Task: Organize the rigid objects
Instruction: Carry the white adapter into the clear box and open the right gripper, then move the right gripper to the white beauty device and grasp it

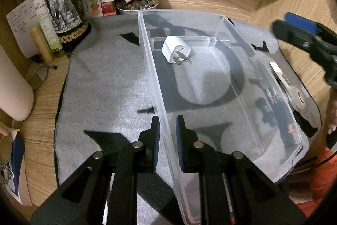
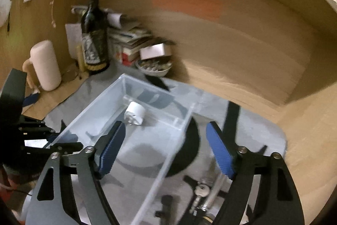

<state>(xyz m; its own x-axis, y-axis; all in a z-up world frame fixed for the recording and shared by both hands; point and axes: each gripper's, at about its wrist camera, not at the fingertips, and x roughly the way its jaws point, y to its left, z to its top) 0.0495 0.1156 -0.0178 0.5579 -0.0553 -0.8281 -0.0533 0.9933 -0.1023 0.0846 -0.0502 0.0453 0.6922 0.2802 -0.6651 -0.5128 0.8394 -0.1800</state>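
A clear plastic bin (image 1: 238, 69) lies on a grey mat (image 1: 105, 85). A white plug adapter (image 1: 175, 50) lies inside it near the far end; it also shows in the right wrist view (image 2: 134, 113). My left gripper (image 1: 167, 134) is shut on the bin's left wall. My right gripper (image 2: 165, 144) is open and empty above the bin's (image 2: 101, 117) right wall. Beyond that wall lie a silver key (image 2: 200, 191), a metal tool (image 1: 284, 83) and a small black object (image 2: 165, 204).
A dark wine bottle (image 1: 63, 3), tubes, papers and a bowl of small items (image 1: 137, 5) stand at the back left. A cream cylinder (image 2: 45, 64) stands left. Wooden walls enclose the desk at the back and right.
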